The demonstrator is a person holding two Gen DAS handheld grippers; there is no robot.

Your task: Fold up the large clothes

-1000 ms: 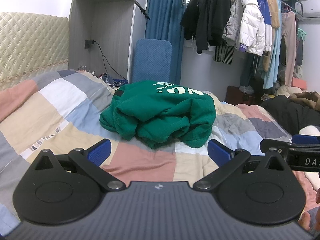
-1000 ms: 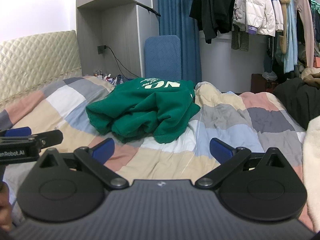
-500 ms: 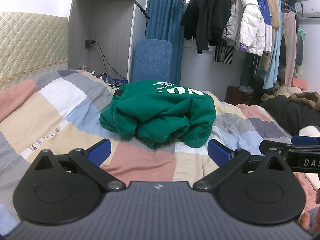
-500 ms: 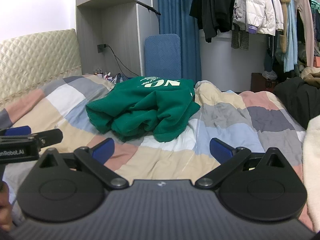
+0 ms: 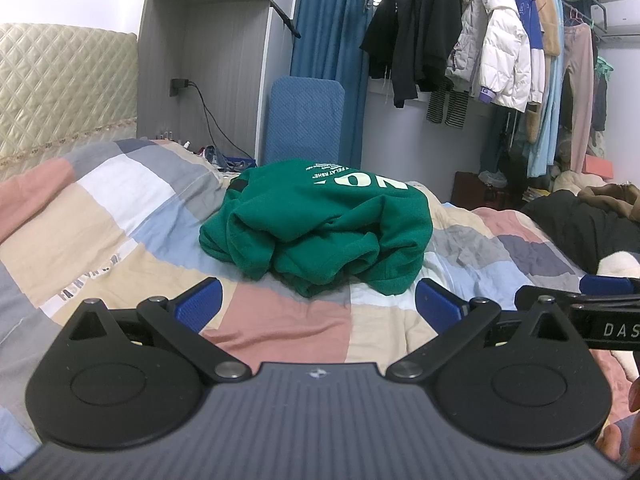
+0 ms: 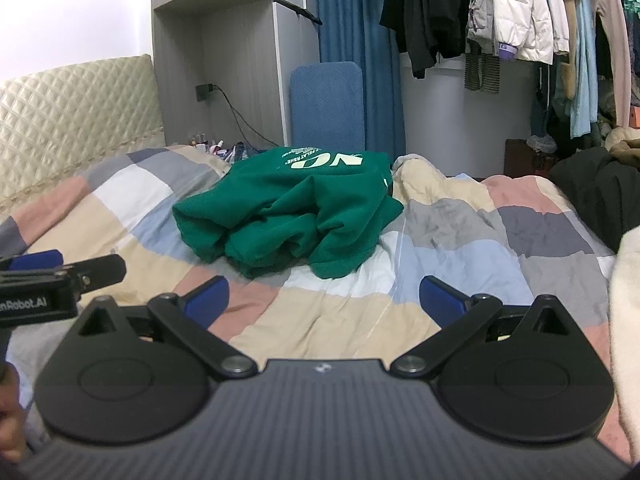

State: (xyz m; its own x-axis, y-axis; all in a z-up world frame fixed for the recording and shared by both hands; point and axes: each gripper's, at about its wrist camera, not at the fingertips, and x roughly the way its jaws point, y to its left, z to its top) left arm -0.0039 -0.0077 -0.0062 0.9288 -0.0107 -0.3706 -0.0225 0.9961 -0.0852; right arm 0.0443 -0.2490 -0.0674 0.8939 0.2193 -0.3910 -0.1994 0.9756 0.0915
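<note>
Green sweatshirt (image 5: 320,224) beyond wide-open tongs (image 5: 316,306)

Readable lettering on the sweatshirt and both grippers

The crumpled green fleece sweatshirt (image 5: 320,224) bears large white upside-down letters, seemingly "NO", above illegible smaller lines. The black right gripper (image 5: 600,320) shows "DAS", cut off; the black left gripper (image 6: 48,288) shows "nRobot.AI".
</note>
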